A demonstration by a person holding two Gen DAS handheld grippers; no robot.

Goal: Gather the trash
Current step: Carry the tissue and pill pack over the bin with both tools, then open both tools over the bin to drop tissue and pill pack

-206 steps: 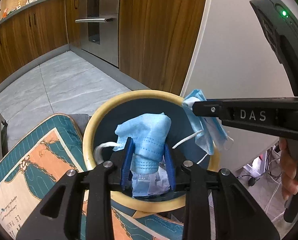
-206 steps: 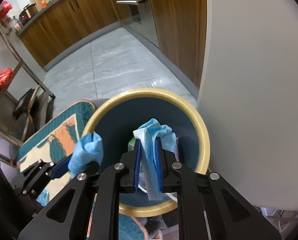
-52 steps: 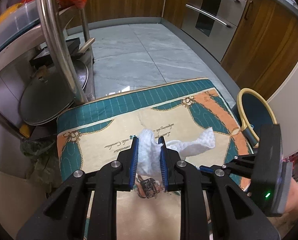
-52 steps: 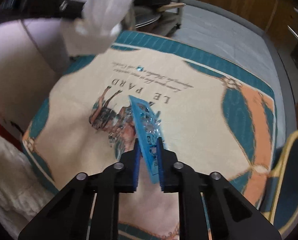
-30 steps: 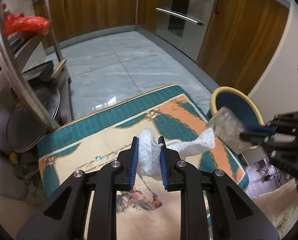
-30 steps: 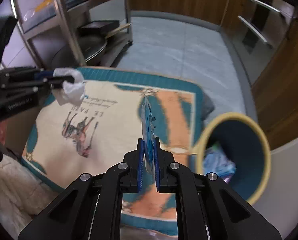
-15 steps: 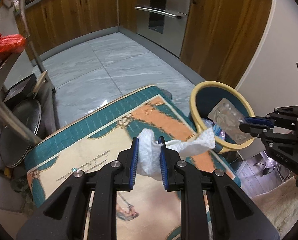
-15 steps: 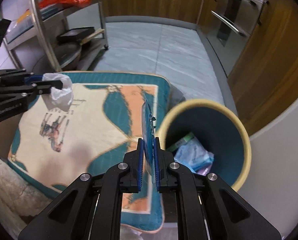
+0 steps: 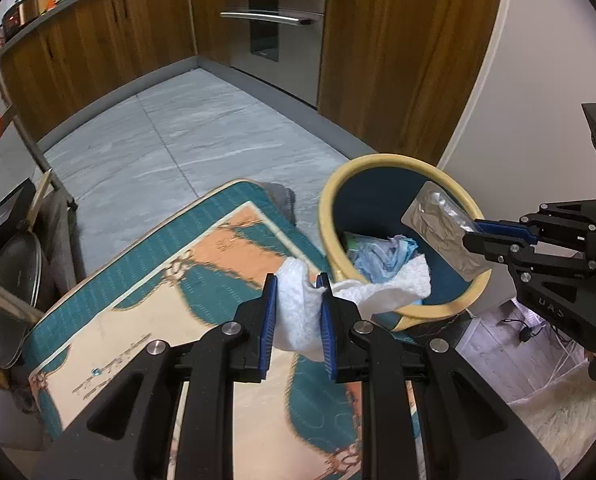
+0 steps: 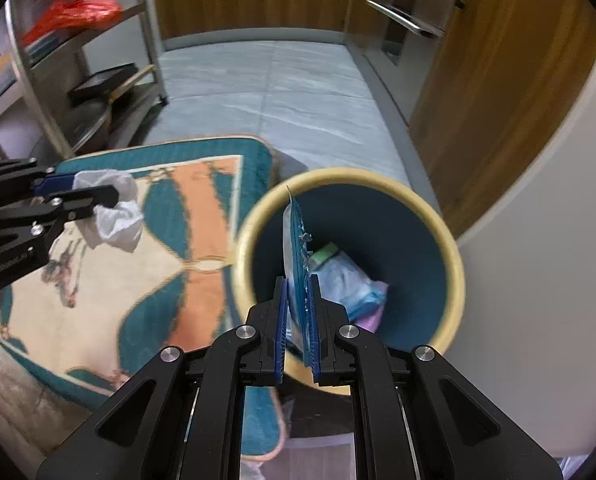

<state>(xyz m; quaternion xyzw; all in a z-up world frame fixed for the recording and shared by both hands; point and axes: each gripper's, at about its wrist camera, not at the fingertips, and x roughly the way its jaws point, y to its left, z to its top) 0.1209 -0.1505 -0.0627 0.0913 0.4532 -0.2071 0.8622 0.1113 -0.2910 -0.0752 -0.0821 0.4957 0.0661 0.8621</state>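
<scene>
1. Your left tool (image 9: 297,320) is clamped on a crumpled white tissue (image 9: 298,312). The blue pads (image 9: 269,320) press it from both sides, and a loose flap of it trails to the right, over the near rim of the bin.
2. Your right tool (image 10: 298,320) is clamped on a pill pack (image 10: 298,256), held edge-on between its pads so that the pack stands upright over the bin's mouth. In the left wrist view the same pack (image 9: 444,236) shows its silver foil back.
3. The bin (image 10: 454,280) is round, with a pale yellow rim and a dark teal inside. It stands on the floor between the rug and a white wall (image 10: 538,240).
4. Trash already lies in the bin (image 9: 326,216): light blue crumpled material (image 10: 346,284), something green and something pale purple.
5. The tissue (image 10: 114,212) in your left tool (image 10: 98,196) hangs above the rug, to the left of the bin.
6. The rug (image 9: 146,304) is teal, orange and cream, and lies on a grey tiled floor (image 9: 186,128).
7. Wooden cabinets (image 9: 398,40) stand behind, and a metal rack (image 10: 58,92) holds pans on the left.
</scene>
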